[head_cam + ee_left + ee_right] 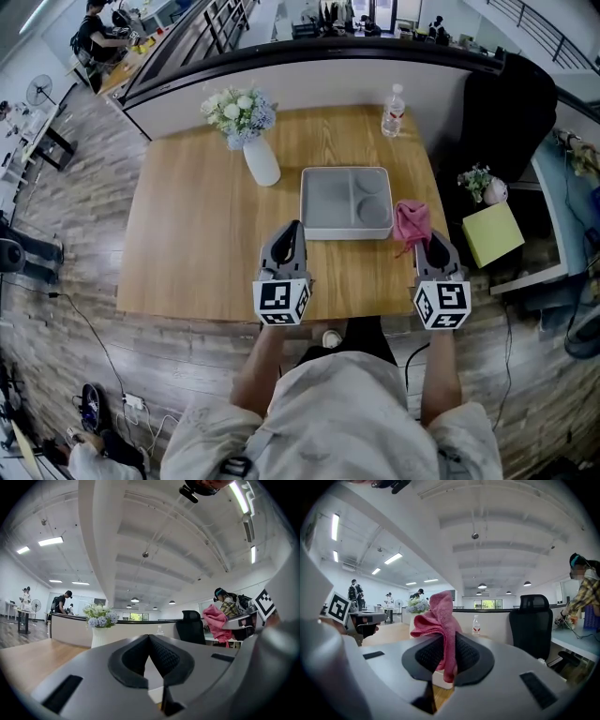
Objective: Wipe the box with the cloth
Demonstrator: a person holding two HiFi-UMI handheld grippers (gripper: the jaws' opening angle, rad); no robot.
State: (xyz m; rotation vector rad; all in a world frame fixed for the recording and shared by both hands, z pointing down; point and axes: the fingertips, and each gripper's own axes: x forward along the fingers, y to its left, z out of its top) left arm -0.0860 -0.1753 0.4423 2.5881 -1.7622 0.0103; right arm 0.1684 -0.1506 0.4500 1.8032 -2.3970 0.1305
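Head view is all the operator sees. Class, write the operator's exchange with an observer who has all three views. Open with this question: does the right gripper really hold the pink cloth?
Observer: Yes. In the right gripper view the right gripper is shut on the pink cloth. The cloth is bunched above the jaws and a fold hangs down between them.
Operator: And is the left gripper holding anything?
Observer: No. In its own view the left gripper has its jaws together at the tips, with nothing between them.
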